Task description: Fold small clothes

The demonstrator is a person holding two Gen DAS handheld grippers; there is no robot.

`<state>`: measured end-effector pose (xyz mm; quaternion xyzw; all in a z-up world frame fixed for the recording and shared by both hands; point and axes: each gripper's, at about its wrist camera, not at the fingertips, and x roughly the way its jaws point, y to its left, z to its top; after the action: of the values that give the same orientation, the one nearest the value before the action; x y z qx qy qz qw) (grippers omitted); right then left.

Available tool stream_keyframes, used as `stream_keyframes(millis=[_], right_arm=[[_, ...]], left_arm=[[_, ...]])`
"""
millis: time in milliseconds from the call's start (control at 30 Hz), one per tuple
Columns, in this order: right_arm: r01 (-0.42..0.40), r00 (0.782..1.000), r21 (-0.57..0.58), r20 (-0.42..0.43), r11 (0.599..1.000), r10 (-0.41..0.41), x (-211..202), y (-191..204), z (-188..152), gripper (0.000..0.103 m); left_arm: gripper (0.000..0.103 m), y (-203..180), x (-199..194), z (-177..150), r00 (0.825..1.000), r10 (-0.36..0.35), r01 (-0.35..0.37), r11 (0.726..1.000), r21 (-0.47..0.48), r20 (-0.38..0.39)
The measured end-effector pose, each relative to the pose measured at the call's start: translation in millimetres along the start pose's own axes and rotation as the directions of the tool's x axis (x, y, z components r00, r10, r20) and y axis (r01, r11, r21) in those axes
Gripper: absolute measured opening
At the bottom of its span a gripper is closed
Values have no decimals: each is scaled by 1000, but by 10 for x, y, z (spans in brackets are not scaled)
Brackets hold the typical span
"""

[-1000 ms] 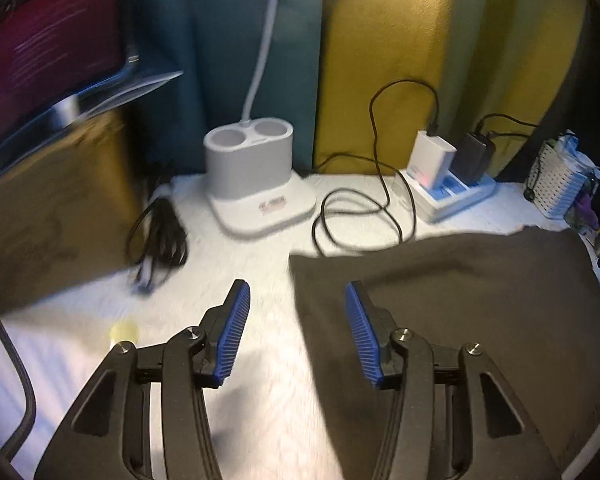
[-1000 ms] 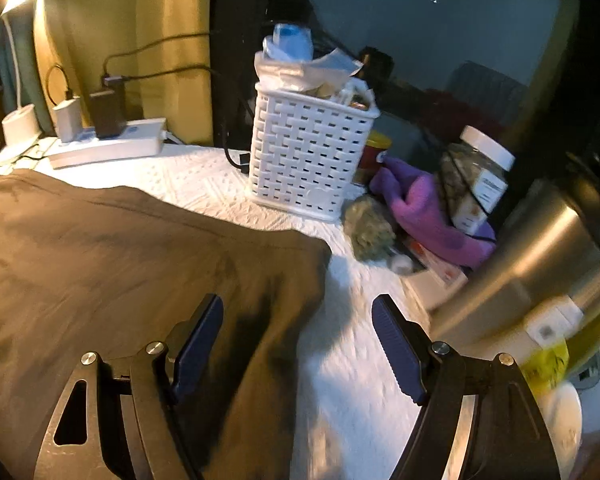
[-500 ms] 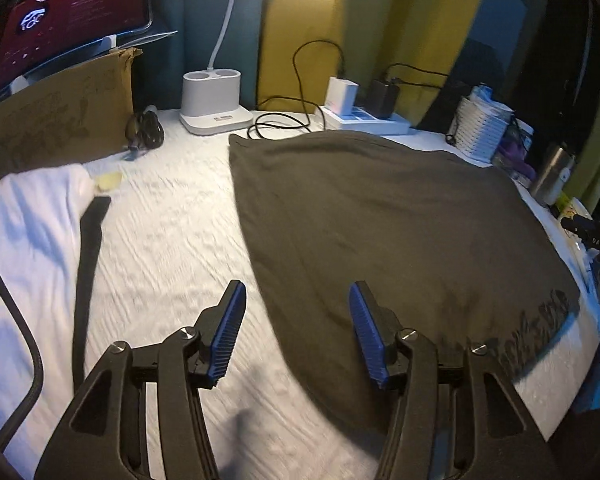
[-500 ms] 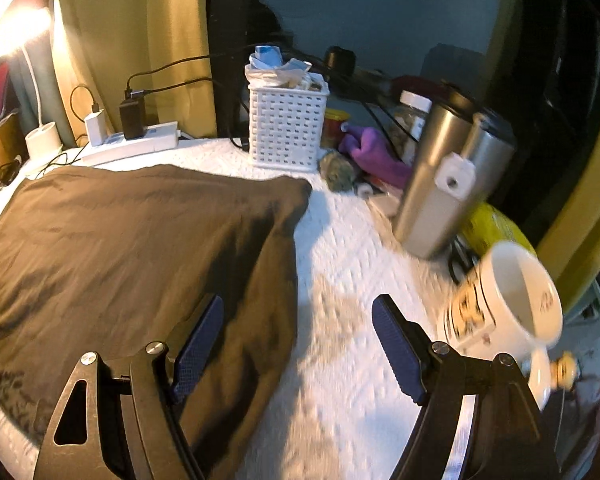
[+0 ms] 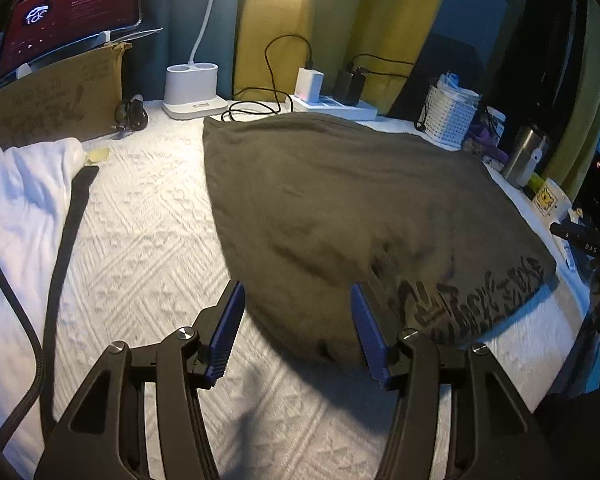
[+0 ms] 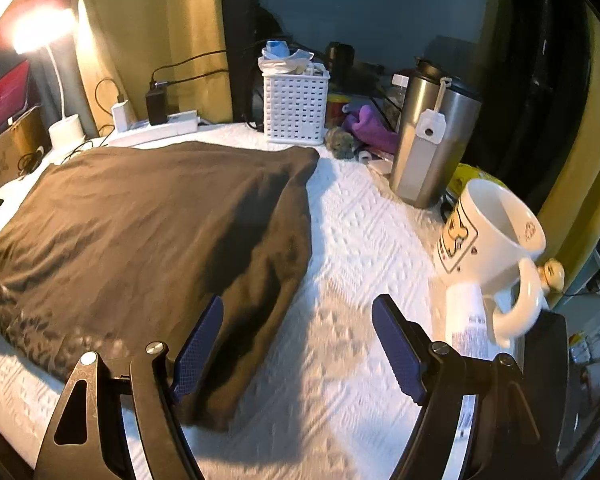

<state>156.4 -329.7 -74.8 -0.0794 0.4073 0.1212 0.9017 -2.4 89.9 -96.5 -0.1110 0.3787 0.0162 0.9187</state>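
Dark olive-brown cotton garment (image 5: 340, 208) lies flat on white textured cloth (image 5: 148, 240), unfolded; left gripper (image 5: 298, 334) and right gripper (image 6: 298, 346) both open, empty, above its near corners: next, likely pinch the hem.

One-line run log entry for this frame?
stage: reaching for near edge | garment: spread flat, unfolded | left gripper: open, empty, at near-left corner | right gripper: open, empty, at near-right corner

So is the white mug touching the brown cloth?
Apart. The right wrist view shows bare white table cover lying between the white mug at the right and the brown cloth at the left.
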Motion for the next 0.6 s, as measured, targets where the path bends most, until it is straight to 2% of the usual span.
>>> stream_keyframes(millis=[167,267,467,533,600], right_arm=[[28,1000,34,5,999,-28,-118,0,-137,78],[20,1000,37,4,999,-20,-149,-1,-213,78],[-32,999,72,-12,997,33,-89,-41,-352,78],[-45,998,95,-33,994,48,-36,-74,-401,54],[-60,997,107,-40,992,65,-9,-84,-442,52]], left_arm=[[55,-72,-33,-56,999,-32,32,999,-5,-7],[56,-186,-60,-56,998,-62,62,998,24,-4],[57,-325,-74,-73,997,-71,71,995,62,-12],[57,-328,-87,-92,998,-65,66,996,67,-17],[57,-306,-102,-118,998,-50,52,996,72,-24]])
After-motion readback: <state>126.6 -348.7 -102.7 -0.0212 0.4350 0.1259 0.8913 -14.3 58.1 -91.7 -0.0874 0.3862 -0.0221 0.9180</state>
